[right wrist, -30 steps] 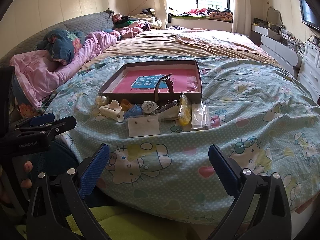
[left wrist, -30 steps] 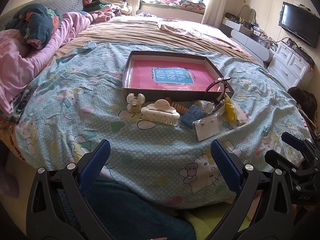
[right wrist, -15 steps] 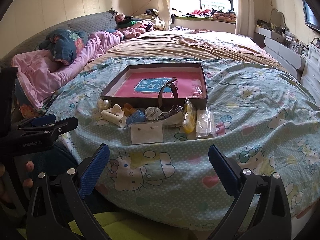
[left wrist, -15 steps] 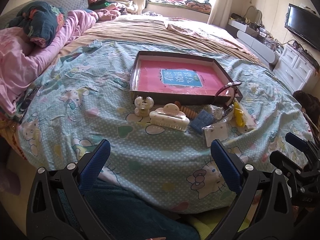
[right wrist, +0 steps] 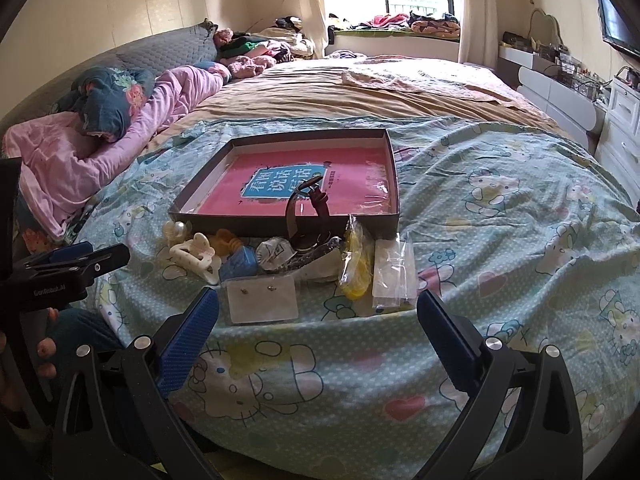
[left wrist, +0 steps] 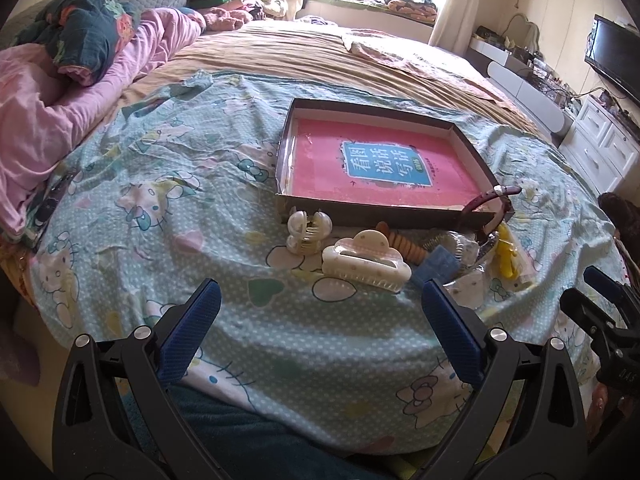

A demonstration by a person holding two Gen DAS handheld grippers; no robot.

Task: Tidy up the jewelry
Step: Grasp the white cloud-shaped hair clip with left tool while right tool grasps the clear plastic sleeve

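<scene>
While both grippers hover with fingers wide apart and holding nothing, left gripper (left wrist: pixel 316 314) before the cream hair claw (left wrist: pixel 366 266), right gripper (right wrist: pixel 318 320) before the earring card (right wrist: pixel 262 298), seen whole only there, jewelry piled on the bed (right wrist: pixel 500 208) against the box (right wrist: pixel 394 184).

left gripper (left wrist: pixel 320 316) nearer hair clips, right gripper (right wrist: pixel 316 322) nearer earring card

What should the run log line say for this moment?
left gripper: open, empty | right gripper: open, empty | accessories pile: on bedspread, outside box | box: holds only pink book
</scene>
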